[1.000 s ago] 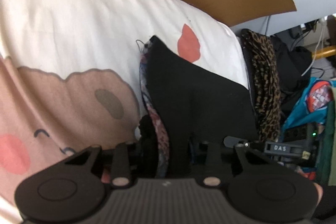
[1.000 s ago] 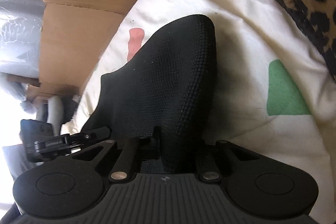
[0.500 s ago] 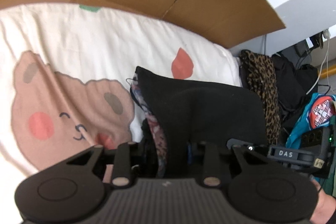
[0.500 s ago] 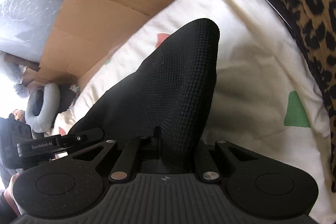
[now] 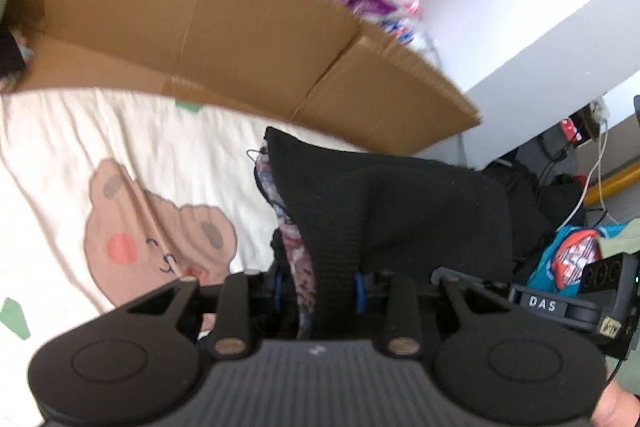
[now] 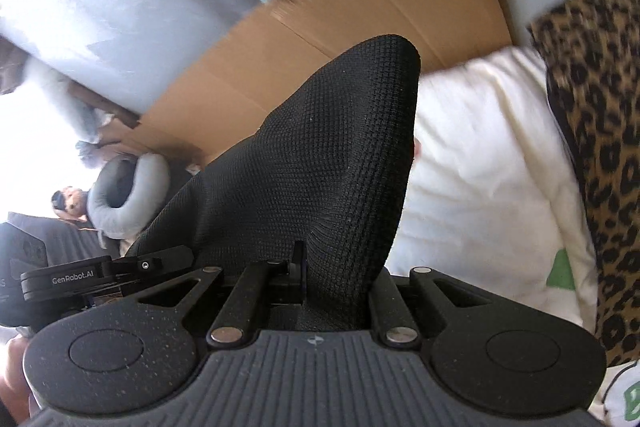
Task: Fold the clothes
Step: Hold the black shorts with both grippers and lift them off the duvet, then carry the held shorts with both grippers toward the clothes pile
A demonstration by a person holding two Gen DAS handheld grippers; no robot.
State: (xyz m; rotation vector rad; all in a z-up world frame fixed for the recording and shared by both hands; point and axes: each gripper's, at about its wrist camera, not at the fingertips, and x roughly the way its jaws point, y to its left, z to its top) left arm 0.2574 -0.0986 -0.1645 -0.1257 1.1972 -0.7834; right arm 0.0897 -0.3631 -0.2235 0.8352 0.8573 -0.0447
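A cardboard wall (image 5: 240,39) backs your bed sheet (image 5: 120,131); leopard cloth (image 6: 600,147) lies along its right edge. Your left gripper (image 5: 318,291) and right gripper (image 6: 320,279) both clamp the black knit garment (image 6: 328,155), raised over the sheet, patterned lining showing.

"DAS" in white letters on the other tongs (image 5: 556,305) seen right of the left tongs, "GenRobot.AI" on the other tongs (image 6: 80,281) seen left of the right tongs
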